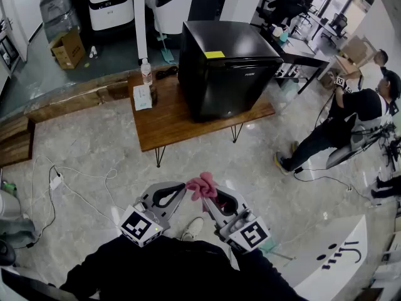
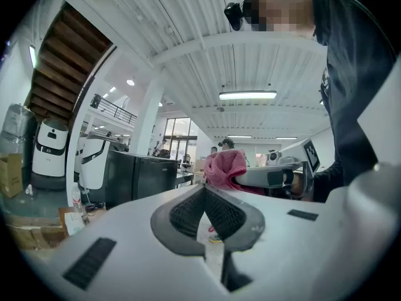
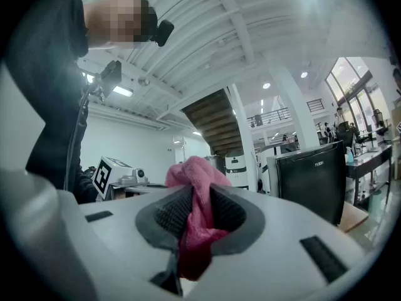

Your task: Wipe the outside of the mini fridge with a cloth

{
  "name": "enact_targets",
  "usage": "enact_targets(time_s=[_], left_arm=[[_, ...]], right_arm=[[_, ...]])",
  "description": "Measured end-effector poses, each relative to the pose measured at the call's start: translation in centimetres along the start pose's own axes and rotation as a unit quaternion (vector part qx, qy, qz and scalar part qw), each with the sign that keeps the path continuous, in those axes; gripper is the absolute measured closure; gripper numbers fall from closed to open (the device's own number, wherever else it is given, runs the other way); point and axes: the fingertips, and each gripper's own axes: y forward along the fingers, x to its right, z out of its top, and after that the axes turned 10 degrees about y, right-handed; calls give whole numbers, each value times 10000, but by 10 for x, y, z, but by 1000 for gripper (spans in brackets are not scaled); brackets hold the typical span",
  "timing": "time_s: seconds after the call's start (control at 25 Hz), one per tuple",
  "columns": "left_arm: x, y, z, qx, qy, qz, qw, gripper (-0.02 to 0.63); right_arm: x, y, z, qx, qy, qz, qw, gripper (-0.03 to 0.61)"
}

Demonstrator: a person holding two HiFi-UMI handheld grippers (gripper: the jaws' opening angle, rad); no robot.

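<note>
A black mini fridge [image 1: 227, 68] stands on a low wooden table [image 1: 169, 127] well ahead of me, with a yellow sticker on its top. It also shows in the left gripper view as a dark box [image 2: 135, 177] and in the right gripper view [image 3: 310, 177]. My right gripper [image 1: 205, 193] is shut on a pink cloth [image 1: 202, 185], bunched between its jaws [image 3: 195, 221]. My left gripper [image 1: 183, 187] is shut with nothing in it, its tips close beside the cloth [image 2: 224, 168]. Both grippers hover near my body, far from the fridge.
A water bottle [image 1: 146, 73] and a paper packet [image 1: 142, 96] sit on the table's left end. A person [image 1: 348, 121] stands at the right. Cables [image 1: 75, 184] trail over the marble floor at left. A cardboard box [image 1: 67, 47] and white machines [image 1: 109, 2] stand at the back.
</note>
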Motion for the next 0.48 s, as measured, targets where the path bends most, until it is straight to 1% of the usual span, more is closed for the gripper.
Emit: enact_targets(time_s=[0.2,0.48], left_arm=[[0,9,-1,-14,-49,17,10000,607],[9,33,1,-33,1,16,10000,607]], right_arm=[[8,-2,-1,-58,-6,-23,10000,511],[31,-19,10,100,34,-64,9999,508]])
